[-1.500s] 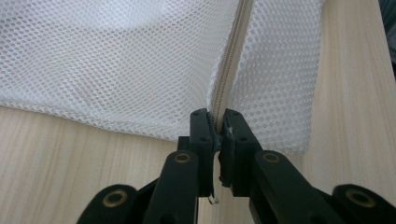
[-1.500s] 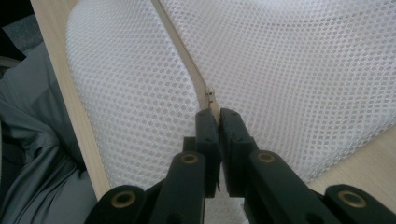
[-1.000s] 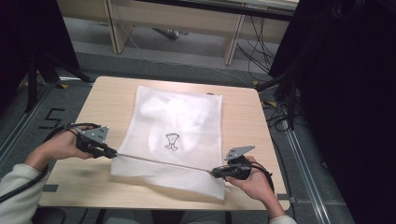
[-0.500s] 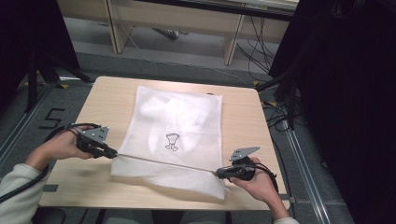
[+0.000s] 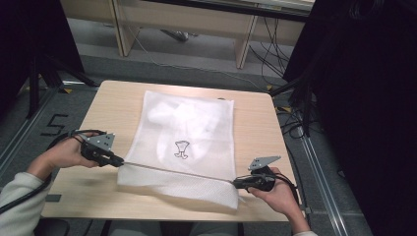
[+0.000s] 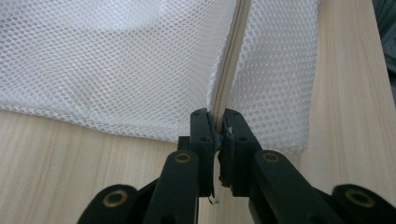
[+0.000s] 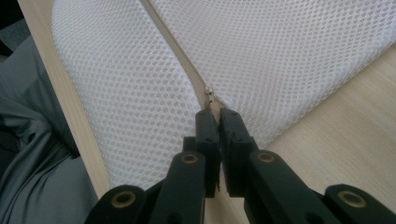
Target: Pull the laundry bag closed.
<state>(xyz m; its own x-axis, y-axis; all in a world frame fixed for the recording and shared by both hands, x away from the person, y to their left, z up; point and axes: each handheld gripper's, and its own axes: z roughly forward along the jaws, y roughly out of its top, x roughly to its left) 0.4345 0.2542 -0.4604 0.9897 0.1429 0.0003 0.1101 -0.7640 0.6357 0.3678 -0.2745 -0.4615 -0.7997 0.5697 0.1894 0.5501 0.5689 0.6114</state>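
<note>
A white mesh laundry bag lies flat on the wooden table, and a white garment with a small dark print shows through it. The bag's zipper runs taut along its near side between my two grippers. My left gripper is shut on the zipper's left end. In the left gripper view the jaws pinch the zipper tape at the mesh edge. My right gripper is shut on the zipper at the bag's right near corner. There the metal zipper pull sits just past my right gripper.
The table's near edge lies close behind both hands. In the right gripper view the person's grey trouser leg shows below that edge. Wooden furniture legs and loose cables stand on the floor beyond the table, and a "5" marking is at the left.
My right gripper has shifted slightly to the right along the zipper line, drawing it tighter. The left gripper has stayed in place.
</note>
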